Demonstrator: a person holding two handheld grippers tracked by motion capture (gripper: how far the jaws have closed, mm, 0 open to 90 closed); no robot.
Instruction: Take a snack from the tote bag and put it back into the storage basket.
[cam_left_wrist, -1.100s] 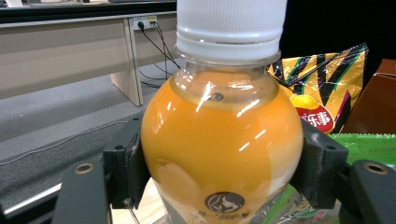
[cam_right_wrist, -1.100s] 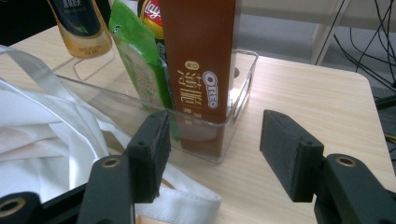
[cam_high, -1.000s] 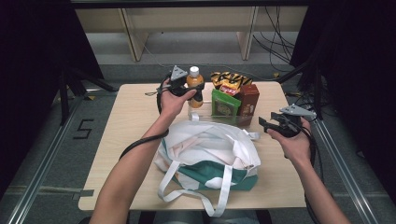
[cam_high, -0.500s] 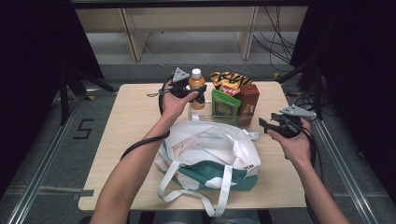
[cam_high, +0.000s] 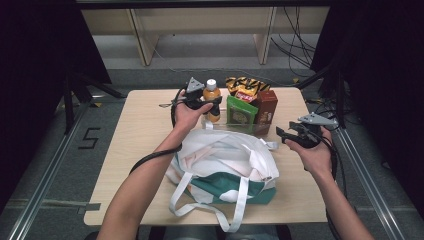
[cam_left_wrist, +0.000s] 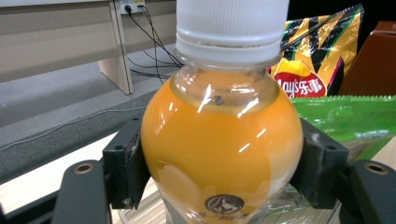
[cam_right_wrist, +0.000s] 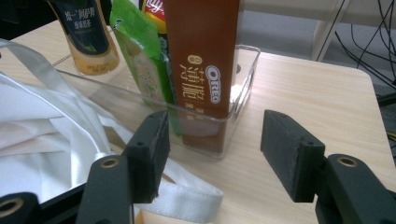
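An orange-juice bottle (cam_high: 212, 94) with a white cap stands upright at the left end of a clear plastic tray (cam_high: 235, 131). My left gripper (cam_high: 207, 102) is shut on it. In the left gripper view both pads press the bottle's (cam_left_wrist: 222, 140) round shoulder, one from each side. My right gripper (cam_high: 282, 134) hovers at the tray's right end, open and holding nothing. In the right gripper view its jaws (cam_right_wrist: 212, 149) frame the near corner of the tray (cam_right_wrist: 243, 93) and the brown Oreo box (cam_right_wrist: 201, 60) inside it.
A green snack packet (cam_high: 241, 114) and the Oreo box (cam_high: 265, 110) stand in the tray, with a yellow chips bag (cam_high: 246, 87) behind them. A white and green tote bag (cam_high: 225, 160) lies open in front of the tray, its straps trailing toward the table's near edge.
My left gripper, at the bottle, has edged slightly toward me and to the right. The right gripper has stayed where it was.
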